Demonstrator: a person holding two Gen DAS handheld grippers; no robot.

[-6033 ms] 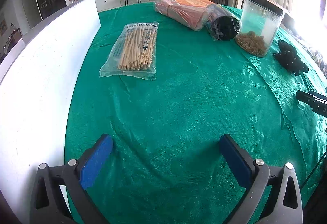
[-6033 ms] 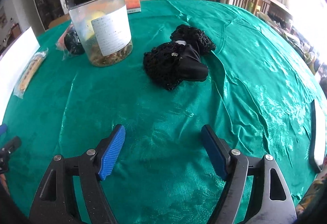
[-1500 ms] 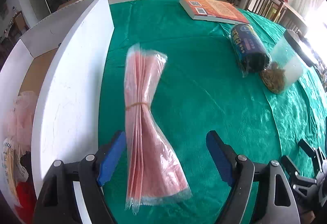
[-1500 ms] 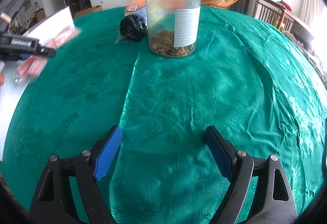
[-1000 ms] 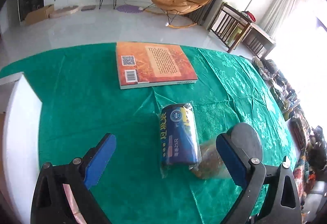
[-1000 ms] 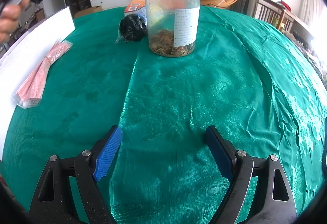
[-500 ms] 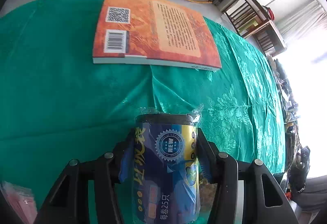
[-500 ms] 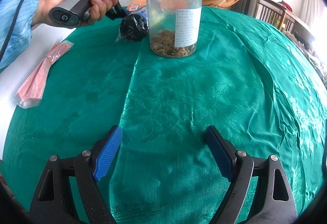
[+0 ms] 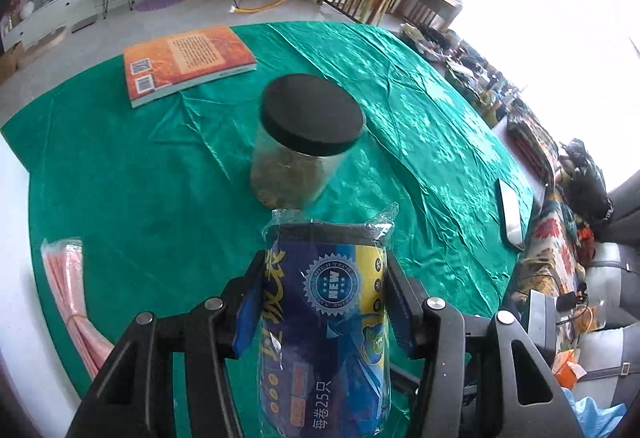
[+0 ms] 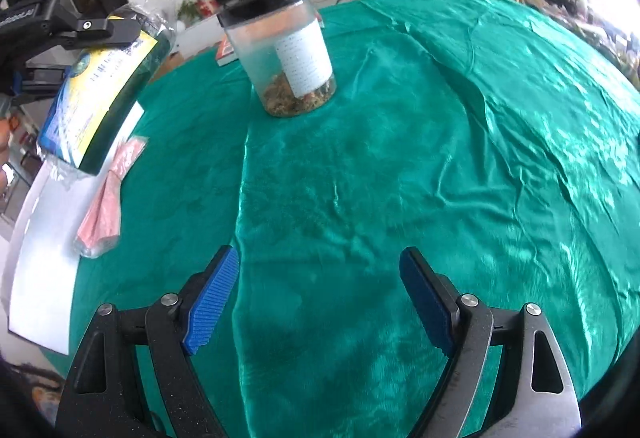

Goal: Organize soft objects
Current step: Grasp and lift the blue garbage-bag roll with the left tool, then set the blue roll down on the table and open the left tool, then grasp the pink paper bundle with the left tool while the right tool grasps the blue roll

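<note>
My left gripper (image 9: 324, 290) is shut on a blue and yellow roll of bags in clear wrap (image 9: 326, 322) and holds it in the air above the green tablecloth. The roll also shows at the left of the right wrist view (image 10: 100, 90), lifted off the table. A pink bundle of plastic bags (image 9: 74, 302) lies by the white board; it also shows in the right wrist view (image 10: 110, 194). My right gripper (image 10: 320, 298) is open and empty above the cloth near the front edge.
A clear jar with a black lid (image 9: 304, 142) stands mid-table, also in the right wrist view (image 10: 286, 58). An orange book (image 9: 184, 62) lies at the far side. A white board (image 10: 44, 258) borders the left. A white flat device (image 9: 510, 212) lies at the right edge.
My left gripper has lifted the roll off the table and swung it toward the jar. The right gripper has tilted slightly and stays open.
</note>
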